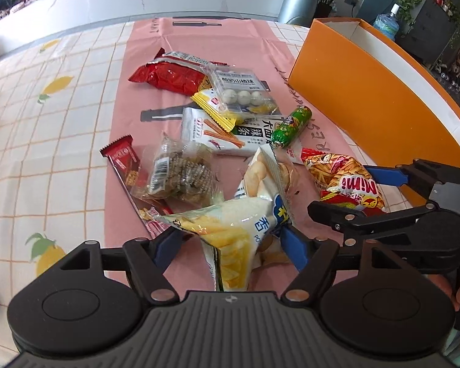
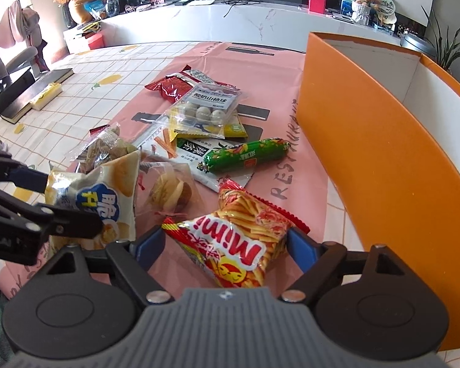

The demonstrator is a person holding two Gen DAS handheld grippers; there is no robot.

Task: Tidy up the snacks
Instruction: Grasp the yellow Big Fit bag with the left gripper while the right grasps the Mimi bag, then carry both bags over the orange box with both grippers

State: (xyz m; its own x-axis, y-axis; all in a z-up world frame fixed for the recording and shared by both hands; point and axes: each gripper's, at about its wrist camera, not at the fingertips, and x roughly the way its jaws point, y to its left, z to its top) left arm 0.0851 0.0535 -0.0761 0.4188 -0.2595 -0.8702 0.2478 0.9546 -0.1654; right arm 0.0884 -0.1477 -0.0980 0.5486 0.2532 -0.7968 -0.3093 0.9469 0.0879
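Note:
A pile of snack packets lies on the pink runner [image 1: 199,43]. My left gripper [image 1: 228,242] stands open around a yellow and white crisp bag [image 1: 230,230], which shows in the right wrist view as the crisp bag [image 2: 107,202]. Its blue pads [image 1: 165,245] sit at the bag's sides without squeezing it. My right gripper [image 2: 225,245] has closed on the red and yellow Mimi bag [image 2: 230,245], with both pads [image 2: 300,248] touching its side edges. From the left wrist view, the right gripper [image 1: 352,193] straddles the Mimi bag [image 1: 346,181].
A tall orange box [image 2: 368,159] with a white inside stands open at the right. Further back lie a green sausage [image 2: 245,155], a clear pack of white balls [image 2: 204,109], a red bag [image 1: 168,76] and a red bar [image 1: 122,159]. A dark book [image 2: 33,92] lies far left.

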